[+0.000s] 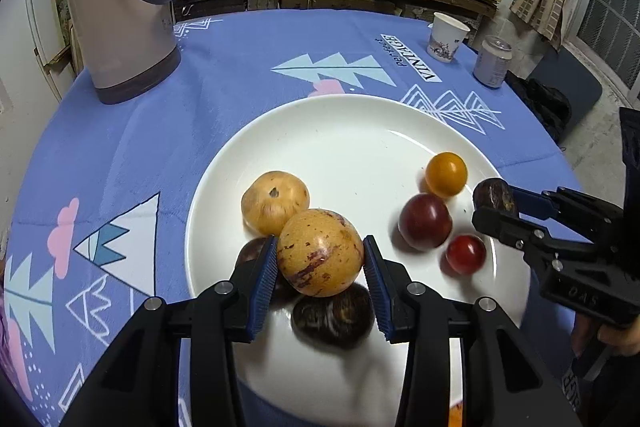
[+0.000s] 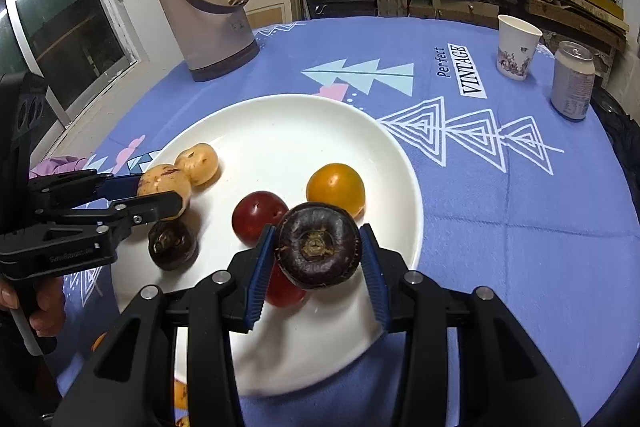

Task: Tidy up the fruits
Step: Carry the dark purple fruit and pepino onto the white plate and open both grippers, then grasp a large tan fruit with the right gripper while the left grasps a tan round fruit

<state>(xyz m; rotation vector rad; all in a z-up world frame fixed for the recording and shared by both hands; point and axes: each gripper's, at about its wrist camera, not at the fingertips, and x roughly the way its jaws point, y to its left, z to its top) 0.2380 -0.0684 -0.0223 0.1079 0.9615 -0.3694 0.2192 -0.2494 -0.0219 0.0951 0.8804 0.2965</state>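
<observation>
A white plate [image 1: 340, 147] lies on the blue tablecloth; it also shows in the right wrist view [image 2: 288, 131]. My left gripper [image 1: 320, 259] is shut on a tan purple-streaked fruit [image 1: 320, 253], held above the plate's near left; it shows in the right wrist view [image 2: 164, 187] too. My right gripper [image 2: 318, 255] is shut on a dark purple fruit [image 2: 318, 251], held above the plate's right side, seen in the left wrist view [image 1: 494, 195] as well. On the plate lie another tan fruit [image 1: 275, 202], a dark fruit [image 1: 332, 319], an orange tomato [image 1: 446, 174], a dark red one [image 1: 425, 221] and a small red one [image 1: 466, 254].
A beige thermos jug [image 1: 120, 7] stands at the table's far left. A paper cup [image 1: 446, 37] and a drink can [image 1: 493, 62] stand at the far right. A pink cloth [image 2: 60, 163] lies at the left edge. Shelves of stacked boards fill the background.
</observation>
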